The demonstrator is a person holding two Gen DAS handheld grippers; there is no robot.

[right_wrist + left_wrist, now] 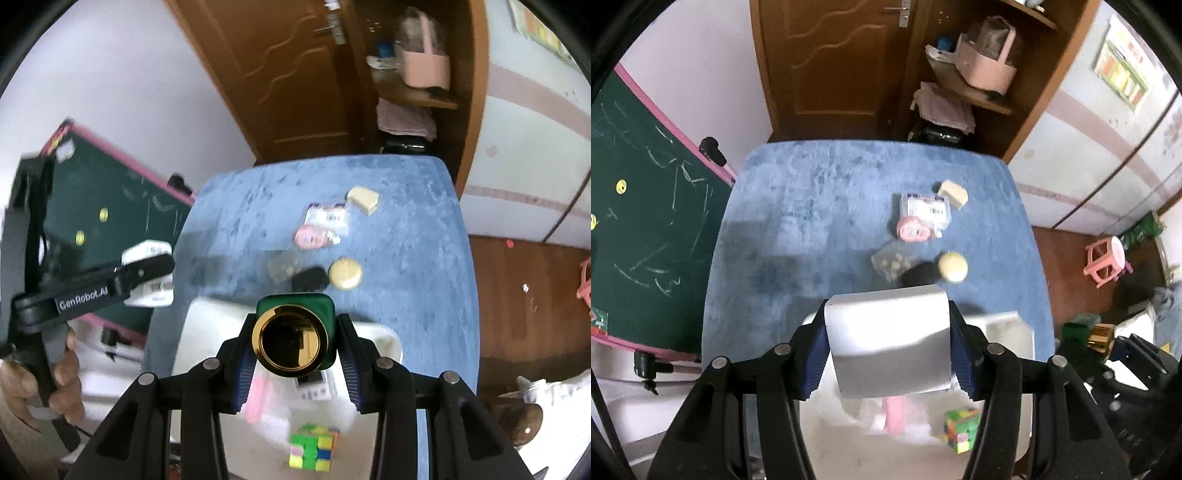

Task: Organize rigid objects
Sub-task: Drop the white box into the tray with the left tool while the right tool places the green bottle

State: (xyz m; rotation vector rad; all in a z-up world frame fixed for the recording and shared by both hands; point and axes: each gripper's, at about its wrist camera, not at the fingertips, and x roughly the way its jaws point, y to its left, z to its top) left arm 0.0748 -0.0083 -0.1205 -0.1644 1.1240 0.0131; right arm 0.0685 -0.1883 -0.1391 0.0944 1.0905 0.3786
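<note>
My left gripper [888, 354] is shut on a white rectangular box [888, 339] and holds it above a white bin [1008, 328]. My right gripper [295, 354] is shut on a green bottle with a gold cap [291, 341], above the same white bin [207, 314]. In the bin lie a colourful puzzle cube [312, 448], a pink item [258, 398] and a small white device [314, 387]. The left gripper also shows at the left of the right wrist view [147, 273], holding the white box.
On the blue tabletop [812, 206] lie a beige block [953, 194], a clear labelled case [925, 210], a pink round item [912, 229], a clear bag of small pieces [894, 262], a black object [919, 275] and a cream round tin [953, 267]. A green chalkboard [639, 206] stands left.
</note>
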